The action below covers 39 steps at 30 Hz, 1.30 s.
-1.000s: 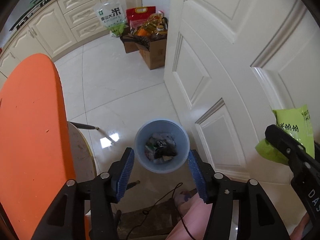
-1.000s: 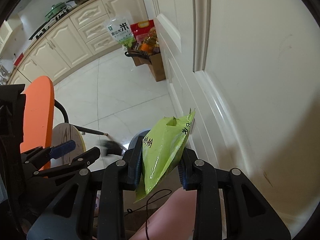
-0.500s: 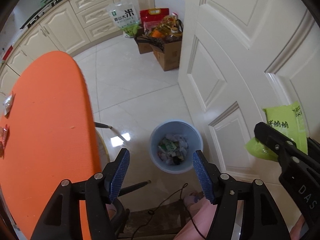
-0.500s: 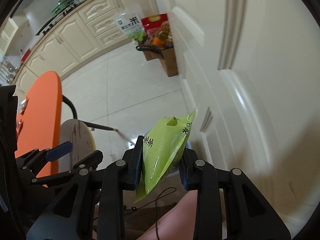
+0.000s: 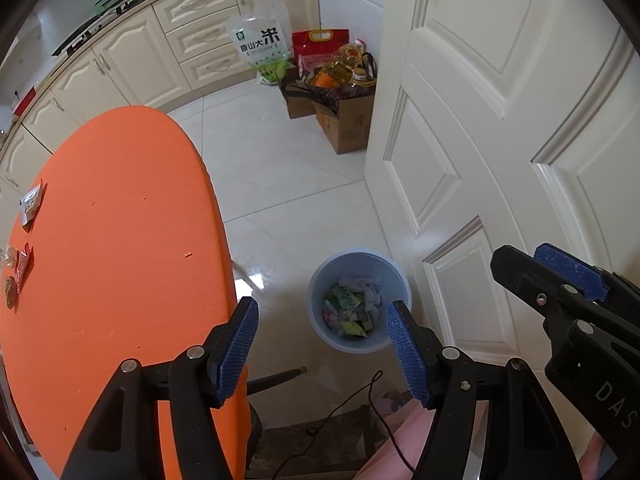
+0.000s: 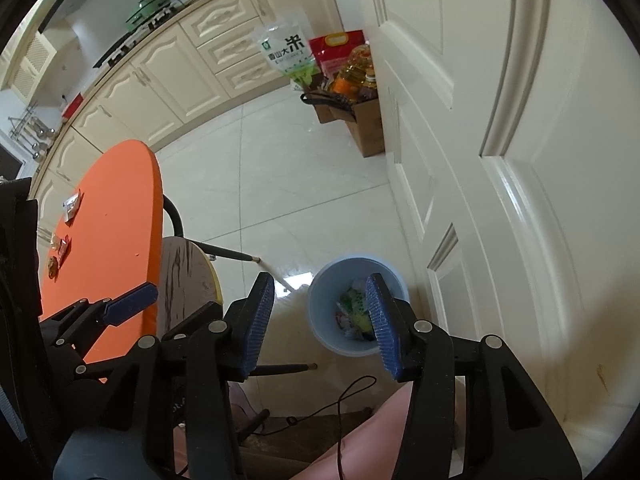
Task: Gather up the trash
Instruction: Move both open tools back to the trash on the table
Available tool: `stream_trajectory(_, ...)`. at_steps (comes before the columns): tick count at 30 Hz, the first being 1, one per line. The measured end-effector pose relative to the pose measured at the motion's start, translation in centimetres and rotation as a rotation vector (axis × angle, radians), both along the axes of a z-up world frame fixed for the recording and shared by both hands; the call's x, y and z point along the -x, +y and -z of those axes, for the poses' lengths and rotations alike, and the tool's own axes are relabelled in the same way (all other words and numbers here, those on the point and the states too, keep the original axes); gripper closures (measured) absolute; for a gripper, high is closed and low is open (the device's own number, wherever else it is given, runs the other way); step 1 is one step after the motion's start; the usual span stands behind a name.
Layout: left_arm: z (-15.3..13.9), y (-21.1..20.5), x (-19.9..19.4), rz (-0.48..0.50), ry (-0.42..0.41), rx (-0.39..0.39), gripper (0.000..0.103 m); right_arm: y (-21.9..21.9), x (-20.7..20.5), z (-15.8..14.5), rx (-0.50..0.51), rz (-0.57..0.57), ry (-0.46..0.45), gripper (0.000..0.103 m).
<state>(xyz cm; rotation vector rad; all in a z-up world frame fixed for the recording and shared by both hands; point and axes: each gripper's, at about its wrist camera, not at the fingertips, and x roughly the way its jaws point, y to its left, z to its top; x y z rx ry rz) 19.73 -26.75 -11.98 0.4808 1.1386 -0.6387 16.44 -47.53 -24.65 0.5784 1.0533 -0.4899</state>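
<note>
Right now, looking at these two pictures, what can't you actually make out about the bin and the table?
- Blue bin: in the right wrist view, the right gripper, its jaws opening and empty, hides part of its contents.
- Trash in it: too small to name piece by piece.
- Wrappers on the orange table: too small to read, near the left wrist view's edge.
- Table's near end: cut off behind the left gripper.

- Your left wrist camera looks steeply down along its blue-padded fingers, from above the edge of the round orange table (image 5: 112, 240) towards the white tiled floor.
- Your right wrist camera looks down likewise, from close beside the cream panelled door (image 6: 520, 160).
- Both views share the pale blue plastic trash bin (image 5: 394, 280) (image 6: 320, 284), the cream kitchen cabinets (image 5: 132, 60) (image 6: 168, 64) far behind, and each shows the other gripper at its edge.
</note>
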Motion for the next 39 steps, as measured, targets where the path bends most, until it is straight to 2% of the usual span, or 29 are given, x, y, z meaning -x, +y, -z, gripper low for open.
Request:
stream_trajectory(7, -1.1, 0.7, -0.1, -0.005, 0.008, 0.015, 0.041, 0.7, 0.5, -1.1, 0.019, 0.011, 0.003, 0.057)
stream_trajectory(14, -2.8, 2.7, 0.2, -0.019, -0.014, 0.043, 0.041, 2.7, 0.7, -3.5, 0.059, 0.005, -0.020, 0.057)
stream_trajectory(16, -3.5, 3.9, 0.4, -0.033, -0.028, 0.054, 0.040, 3.6, 0.6, -4.2, 0.071, -0.004, -0.029, 0.055)
stream_trajectory(18, -4.2, 5.2, 0.6, -0.050, -0.037, 0.070, 0.040, 4.9, 0.5, -5.1, 0.085, -0.018, -0.044, 0.049)
stream_trajectory(20, -5.1, 7.1, 0.8, -0.075, -0.054, 0.091, 0.040, 6.1, 0.1, -5.9, 0.100, -0.034, -0.059, 0.046)
stream_trajectory(23, -5.8, 9.5, 1.4, -0.111, -0.083, 0.103, 0.038, 8.3, -0.3, -7.3, 0.120, -0.067, -0.094, 0.034)
stream_trajectory(27, -6.9, 13.4, 2.1, -0.163, -0.118, 0.129, 0.032, 11.7, -1.4, -8.9, 0.139, -0.102, -0.147, 0.026)
stream_trajectory(30, -7.6, 17.0, 2.6, -0.218, -0.150, 0.140, 0.031, 14.2, -2.4, -9.6, 0.138, -0.148, -0.169, 0.024)
stream_trajectory(33, -8.3, 21.0, 2.9, -0.281, -0.176, 0.155, 0.030, 17.6, -4.2, -10.3, 0.157, -0.208, -0.183, 0.014)
stream_trajectory(39, -9.0, 27.6, 3.8, -0.412, -0.206, 0.170, 0.026, 23.4, -8.0, -10.5, 0.163, -0.326, -0.191, 0.011)
